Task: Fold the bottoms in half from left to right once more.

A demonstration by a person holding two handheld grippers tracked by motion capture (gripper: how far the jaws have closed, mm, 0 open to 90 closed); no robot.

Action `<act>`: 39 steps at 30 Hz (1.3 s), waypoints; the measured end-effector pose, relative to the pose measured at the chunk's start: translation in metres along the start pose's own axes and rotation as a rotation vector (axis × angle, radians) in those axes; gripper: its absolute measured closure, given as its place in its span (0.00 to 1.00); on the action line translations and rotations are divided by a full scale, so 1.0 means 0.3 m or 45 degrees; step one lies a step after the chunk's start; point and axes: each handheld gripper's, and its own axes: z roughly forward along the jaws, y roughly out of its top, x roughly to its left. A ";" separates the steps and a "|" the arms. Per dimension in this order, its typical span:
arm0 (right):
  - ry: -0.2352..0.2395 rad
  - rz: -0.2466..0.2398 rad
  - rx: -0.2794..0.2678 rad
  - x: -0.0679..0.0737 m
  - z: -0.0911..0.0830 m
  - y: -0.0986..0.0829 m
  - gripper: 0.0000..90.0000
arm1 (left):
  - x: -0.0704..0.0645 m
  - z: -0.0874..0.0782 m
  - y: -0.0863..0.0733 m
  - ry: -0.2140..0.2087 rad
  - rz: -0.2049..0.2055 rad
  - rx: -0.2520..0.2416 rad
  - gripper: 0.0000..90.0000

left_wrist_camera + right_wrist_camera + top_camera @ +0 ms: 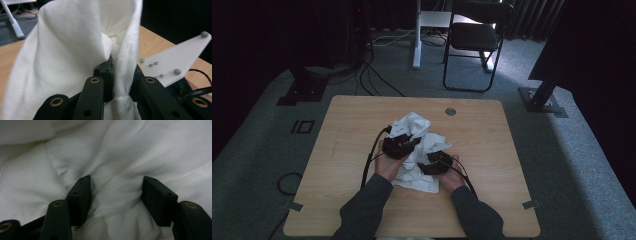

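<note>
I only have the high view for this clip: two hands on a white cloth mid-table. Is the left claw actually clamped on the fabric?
Observer: Yes. In the left gripper view the left claw is shut, a fold of the white cloth pinched between its jaws.
Operator: And the right one?
Observer: The right claw is open, its jaws apart and pressed into the cloth, a ridge of fabric bulging between them.
Operator: Is the cloth lifted?
Observer: At the left claw it rises above the table in a draped peak.

Beyond the wooden table (492, 150), a black folding chair (474, 37) stands on grey carpet (577, 165) beside a white stand leg (416, 35), with cables (372, 75) trailing nearby.
</note>
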 end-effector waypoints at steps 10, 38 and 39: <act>-0.076 0.147 -0.130 -0.166 -0.232 -0.070 0.44 | -0.060 0.200 -0.149 -0.093 -0.031 0.157 0.89; -0.121 0.291 -0.085 -0.273 -0.108 0.028 0.85 | 0.150 -0.052 0.005 0.049 -0.173 -0.064 0.71; -0.119 0.292 -0.088 -0.274 -0.104 0.027 0.85 | 0.165 -0.040 -0.003 0.078 -0.165 -0.029 0.73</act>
